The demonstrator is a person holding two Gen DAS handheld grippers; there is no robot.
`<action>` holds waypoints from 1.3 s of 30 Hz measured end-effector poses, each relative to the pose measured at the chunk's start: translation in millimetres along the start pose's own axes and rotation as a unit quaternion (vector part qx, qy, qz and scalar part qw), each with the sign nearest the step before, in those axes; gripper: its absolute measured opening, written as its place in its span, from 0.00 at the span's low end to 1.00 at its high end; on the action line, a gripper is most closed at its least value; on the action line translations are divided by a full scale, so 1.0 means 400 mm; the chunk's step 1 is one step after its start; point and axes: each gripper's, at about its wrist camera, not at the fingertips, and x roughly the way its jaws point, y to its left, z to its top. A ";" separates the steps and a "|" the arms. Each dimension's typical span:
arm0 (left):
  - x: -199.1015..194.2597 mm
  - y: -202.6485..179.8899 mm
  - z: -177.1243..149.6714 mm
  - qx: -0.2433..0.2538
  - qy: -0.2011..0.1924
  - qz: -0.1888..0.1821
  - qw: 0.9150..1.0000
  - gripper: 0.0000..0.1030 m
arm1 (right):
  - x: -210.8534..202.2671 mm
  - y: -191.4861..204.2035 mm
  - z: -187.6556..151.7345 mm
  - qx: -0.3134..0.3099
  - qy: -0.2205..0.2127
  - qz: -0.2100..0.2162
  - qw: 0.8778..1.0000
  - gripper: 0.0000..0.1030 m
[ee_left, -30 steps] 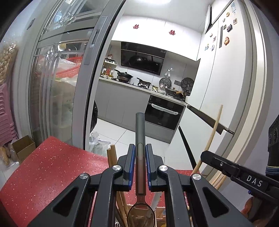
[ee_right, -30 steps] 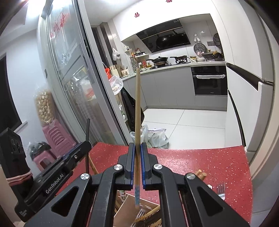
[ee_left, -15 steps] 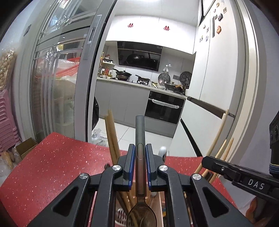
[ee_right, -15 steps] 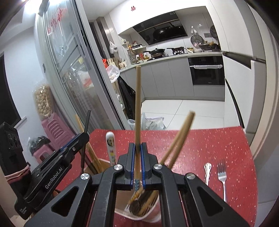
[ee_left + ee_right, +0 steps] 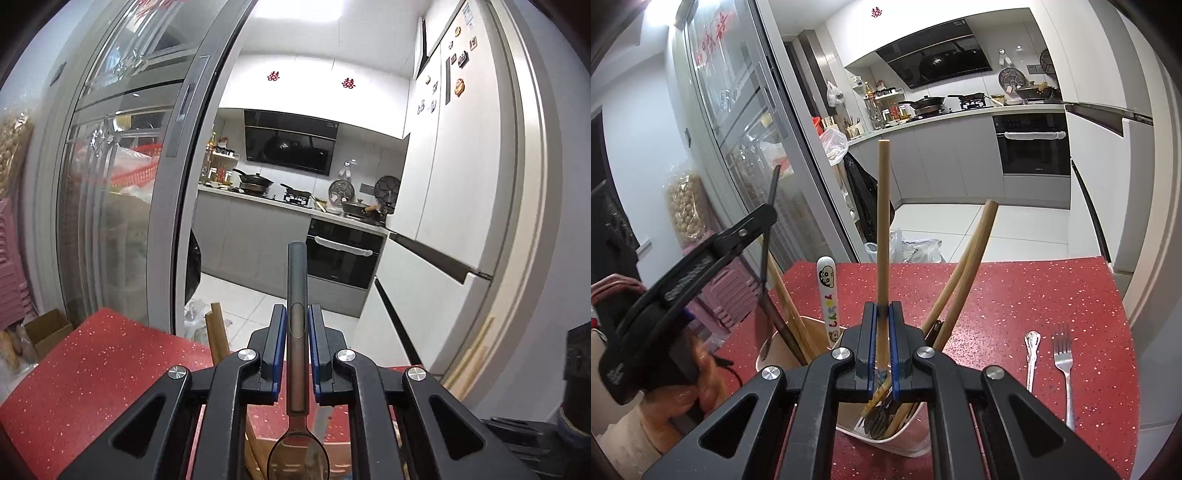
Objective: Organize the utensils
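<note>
Over the red table (image 5: pixel 1015 295), both grippers pinch utensils above a white holder (image 5: pixel 905 439).

Nearest, the right gripper (image 5: pixel 881 347) has its fingers pressed onto a single wooden chopstick (image 5: pixel 882 221), standing upright with its lower tip down inside the holder among more chopsticks (image 5: pixel 964 266) and a cartoon-printed handle (image 5: pixel 827 291). The left gripper (image 5: pixel 297 350) clamps a dark spoon (image 5: pixel 297 295) by its handle, bowl hanging near the camera above the holder. On the table to the right lie a silver spoon (image 5: pixel 1031 354) and fork (image 5: pixel 1064 365), side by side. Beyond, a kitchen counter (image 5: pixel 960 114) and oven (image 5: pixel 1030 144).
</note>
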 end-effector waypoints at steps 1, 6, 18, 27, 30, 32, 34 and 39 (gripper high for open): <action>0.006 0.001 -0.010 0.001 0.001 0.002 1.000 0.33 | 0.002 0.001 -0.003 -0.001 0.001 0.002 1.000 0.06; -0.010 -0.001 -0.075 0.024 -0.010 0.010 1.000 0.33 | 0.009 0.001 -0.018 -0.006 0.003 0.012 1.000 0.06; -0.044 0.014 -0.155 0.044 0.044 0.029 0.998 0.33 | -0.003 -0.013 -0.037 0.000 0.018 0.021 1.000 0.06; -0.059 0.031 -0.151 0.024 0.124 0.053 0.991 0.34 | 0.021 -0.057 -0.025 0.056 0.066 0.028 0.996 0.07; -0.074 0.031 -0.158 0.023 0.135 0.057 0.989 0.34 | 0.011 -0.049 -0.037 0.055 0.072 0.025 0.996 0.07; -0.089 0.025 -0.159 0.027 0.142 0.055 0.988 0.34 | 0.002 -0.044 -0.045 0.054 0.075 0.024 0.995 0.07; -0.100 0.020 -0.161 0.035 0.147 0.057 0.987 0.34 | -0.011 -0.036 -0.054 0.052 0.079 0.024 0.995 0.11; -0.146 0.013 -0.163 0.034 0.163 0.063 0.984 0.34 | -0.058 -0.011 -0.083 0.043 0.077 0.018 0.996 0.46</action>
